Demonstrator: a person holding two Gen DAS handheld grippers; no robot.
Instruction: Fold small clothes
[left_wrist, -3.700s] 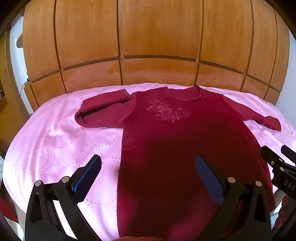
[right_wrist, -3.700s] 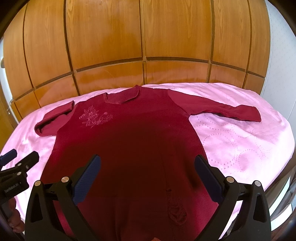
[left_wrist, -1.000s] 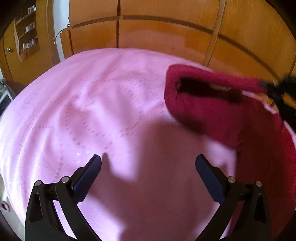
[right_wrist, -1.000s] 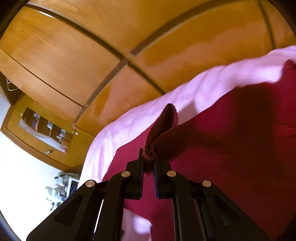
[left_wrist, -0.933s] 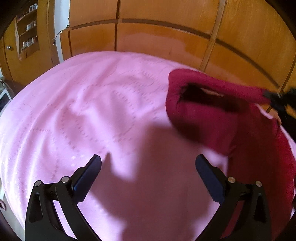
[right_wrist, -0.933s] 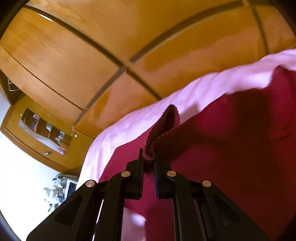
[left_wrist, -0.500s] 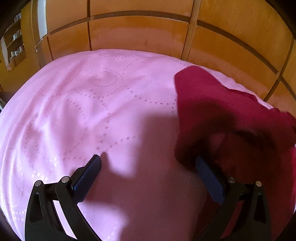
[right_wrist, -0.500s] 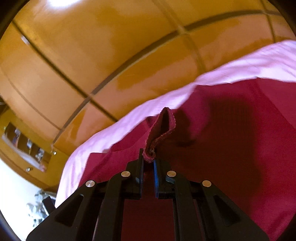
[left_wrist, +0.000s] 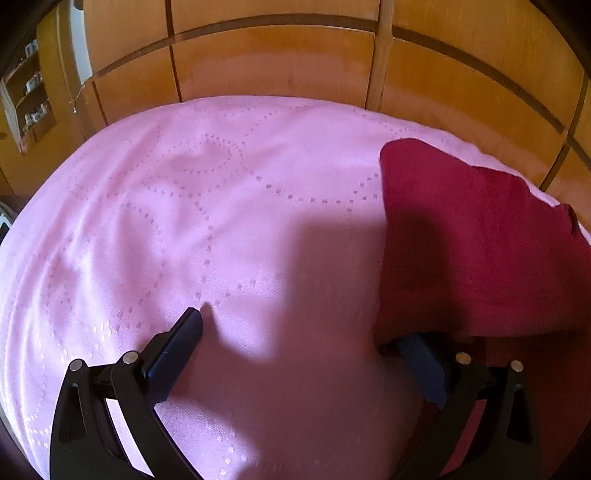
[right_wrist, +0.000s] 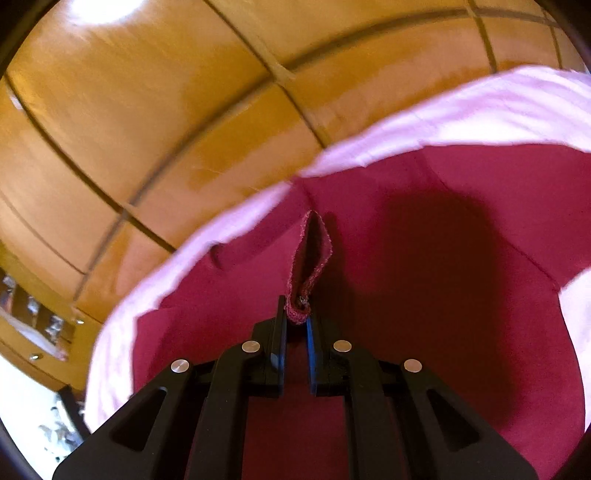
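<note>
Right wrist view: right gripper (right_wrist: 295, 321) pinched sleeve cuff (right_wrist: 301, 308) over maroon garment (right_wrist: 443, 332) on pink bed (left_wrist: 184, 221). Left gripper (left_wrist: 306, 343) gaped wide, empty. I judged sleeve fold underway; next, lay cuff flat, release.

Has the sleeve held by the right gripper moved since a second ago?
Yes. The right gripper has carried the sleeve cuff away from the wooden headboard and inward over the maroon garment's body.

Warm bright light, hard shadows on the pink bedspread (left_wrist: 221, 229), fisheye-bent edges, right view motion-blurred
</note>
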